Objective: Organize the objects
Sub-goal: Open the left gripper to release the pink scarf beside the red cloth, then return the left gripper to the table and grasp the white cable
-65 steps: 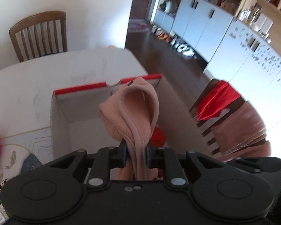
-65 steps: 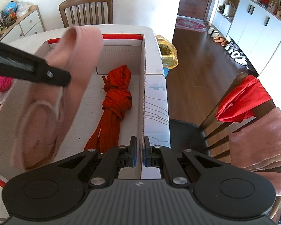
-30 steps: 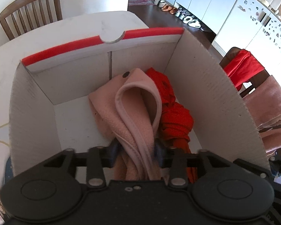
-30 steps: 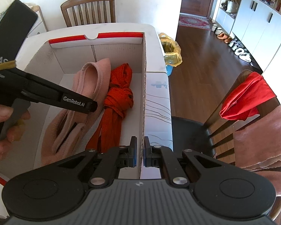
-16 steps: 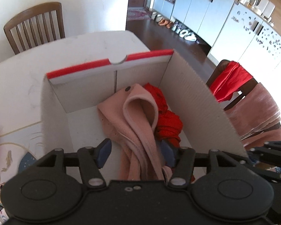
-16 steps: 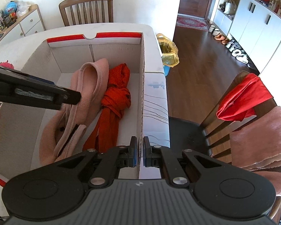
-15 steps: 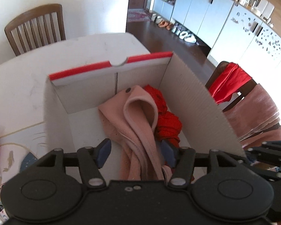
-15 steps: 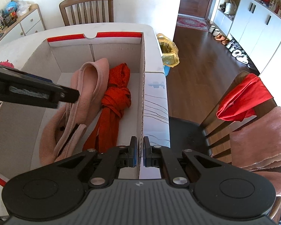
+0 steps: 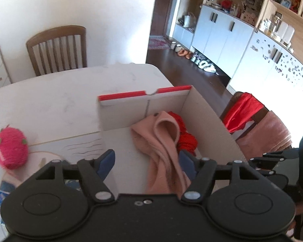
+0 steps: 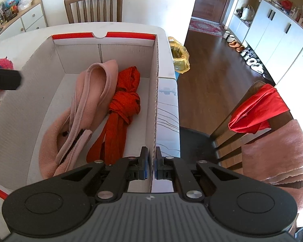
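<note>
Both garments lie boxed; left tool (image 9: pixel 146 162), now spread, has released the pink wrap (image 10: pixel 86 109); right tool (image 10: pixel 150 166) pinches the box wall (image 10: pixel 156 92).

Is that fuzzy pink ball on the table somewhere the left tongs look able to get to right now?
Probably yes. The left tongs are open and empty, up by the box's left wall, and the pink ball sits on bare table to their left with nothing between them.

You have no readable text, label, brand or number in either view. Ahead of your right jaws, the box (image 10: pixel 156 92) wall and the printed line drawing on the tabletop (image 10: pixel 167 104) beside it carry no legible words.
</note>
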The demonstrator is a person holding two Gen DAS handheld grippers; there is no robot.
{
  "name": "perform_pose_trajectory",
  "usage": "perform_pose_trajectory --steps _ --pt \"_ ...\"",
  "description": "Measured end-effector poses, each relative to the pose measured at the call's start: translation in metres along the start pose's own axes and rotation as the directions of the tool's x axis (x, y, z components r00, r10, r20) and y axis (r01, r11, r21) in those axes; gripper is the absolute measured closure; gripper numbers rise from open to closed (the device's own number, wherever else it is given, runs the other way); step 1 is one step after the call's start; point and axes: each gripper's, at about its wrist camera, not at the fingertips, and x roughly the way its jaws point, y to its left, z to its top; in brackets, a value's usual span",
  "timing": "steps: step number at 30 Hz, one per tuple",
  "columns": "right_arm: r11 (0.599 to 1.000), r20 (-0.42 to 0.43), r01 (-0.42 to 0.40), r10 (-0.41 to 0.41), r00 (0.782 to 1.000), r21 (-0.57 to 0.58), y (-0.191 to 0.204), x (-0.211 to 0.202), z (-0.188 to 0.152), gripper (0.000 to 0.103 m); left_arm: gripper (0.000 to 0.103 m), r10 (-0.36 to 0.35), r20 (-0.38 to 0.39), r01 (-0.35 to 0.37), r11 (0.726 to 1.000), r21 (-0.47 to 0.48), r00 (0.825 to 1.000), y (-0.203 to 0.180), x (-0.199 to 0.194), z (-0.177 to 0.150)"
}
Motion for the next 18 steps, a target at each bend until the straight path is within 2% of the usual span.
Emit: perform_pose_trajectory --steps 5,11,18 --pt "1.0 -0.003 -0.004 0.004 1.0 0.003 0.002 -0.003 -0.001 0.098 0.025 0.04 0.023 -0.039 0.998 -0.048 0.999 0.024 -0.02 -0.013" --pt "1.0 -0.009 0.003 -0.003 1.0 0.002 0.004 -0.007 -0.001 0.098 0.002 0.091 0.057 -0.085 0.991 -0.102 0.994 0.053 -0.04 -0.031" --pt "1.0 -0.012 0.011 -0.011 1.0 0.009 0.005 -0.008 -0.002 0.098 0.001 0.171 0.026 -0.164 0.97 -0.179 0.985 0.093 -0.049 -0.054"
